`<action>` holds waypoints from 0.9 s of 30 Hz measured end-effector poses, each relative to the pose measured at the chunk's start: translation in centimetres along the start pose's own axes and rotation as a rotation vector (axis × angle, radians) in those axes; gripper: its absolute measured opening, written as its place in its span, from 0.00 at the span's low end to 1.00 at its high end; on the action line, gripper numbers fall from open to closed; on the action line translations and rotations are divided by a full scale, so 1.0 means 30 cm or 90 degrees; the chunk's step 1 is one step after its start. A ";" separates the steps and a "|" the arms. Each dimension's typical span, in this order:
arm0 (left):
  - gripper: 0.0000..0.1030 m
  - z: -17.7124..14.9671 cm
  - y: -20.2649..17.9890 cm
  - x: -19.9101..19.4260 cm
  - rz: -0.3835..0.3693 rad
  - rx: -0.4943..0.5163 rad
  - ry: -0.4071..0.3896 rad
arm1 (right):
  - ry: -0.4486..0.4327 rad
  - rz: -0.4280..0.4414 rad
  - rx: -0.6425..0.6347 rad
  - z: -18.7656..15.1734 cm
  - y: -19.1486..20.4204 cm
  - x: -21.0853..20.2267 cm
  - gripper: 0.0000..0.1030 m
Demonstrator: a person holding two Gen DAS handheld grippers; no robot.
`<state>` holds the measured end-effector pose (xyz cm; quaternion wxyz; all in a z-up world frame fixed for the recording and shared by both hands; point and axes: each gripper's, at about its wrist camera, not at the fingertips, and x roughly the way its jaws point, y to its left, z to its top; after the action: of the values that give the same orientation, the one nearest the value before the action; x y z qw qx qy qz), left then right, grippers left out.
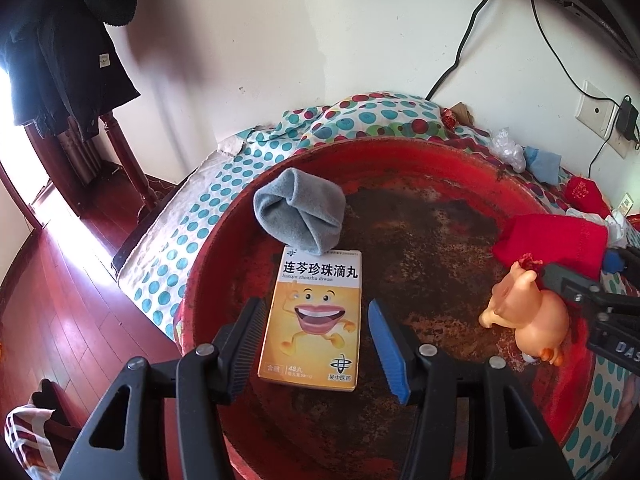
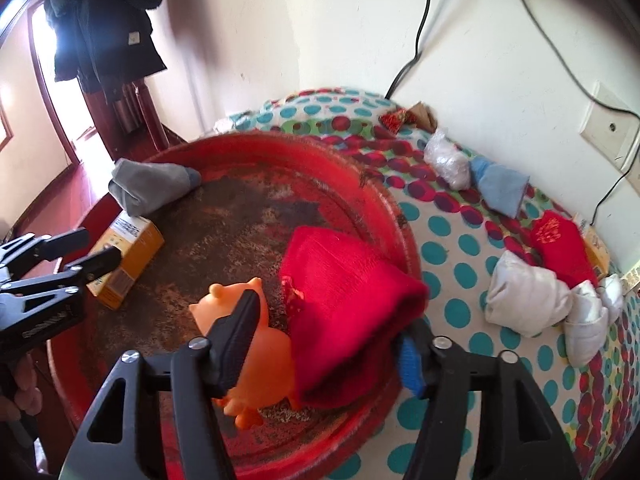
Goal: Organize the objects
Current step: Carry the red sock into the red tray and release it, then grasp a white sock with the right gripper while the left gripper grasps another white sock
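The left gripper (image 1: 316, 340) stands released over the medicine box (image 1: 314, 316) in the red basin (image 1: 400, 152). The right gripper (image 2: 328, 344), jaws apart, straddles the red sock (image 2: 344, 312) there. Both look just placed; next, probably fetch the white socks (image 2: 532, 296) far right.

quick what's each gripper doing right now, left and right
Left gripper: open, jaws either side of the yellow box, not pressing it.
Right gripper: open, red cloth and orange toy between its jaws.
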<state>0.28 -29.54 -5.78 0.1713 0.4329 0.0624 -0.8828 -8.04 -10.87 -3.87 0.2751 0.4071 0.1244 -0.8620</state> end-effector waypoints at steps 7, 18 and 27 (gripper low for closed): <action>0.54 -0.008 -0.032 0.005 0.004 0.019 0.003 | -0.044 0.003 0.057 -0.057 -0.100 -0.127 0.69; 0.54 -0.015 -0.074 0.001 -0.001 0.045 -0.002 | -0.015 -0.141 0.189 -0.250 -0.551 -0.160 0.69; 0.54 -0.033 -0.134 0.012 0.015 0.095 -0.003 | -0.006 -0.155 0.202 -0.221 -0.744 -0.052 0.69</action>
<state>-0.64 -25.62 -6.83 0.1493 0.4431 -0.0095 -0.8839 -15.89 10.88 -7.12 0.1017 0.4234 0.0343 -0.8996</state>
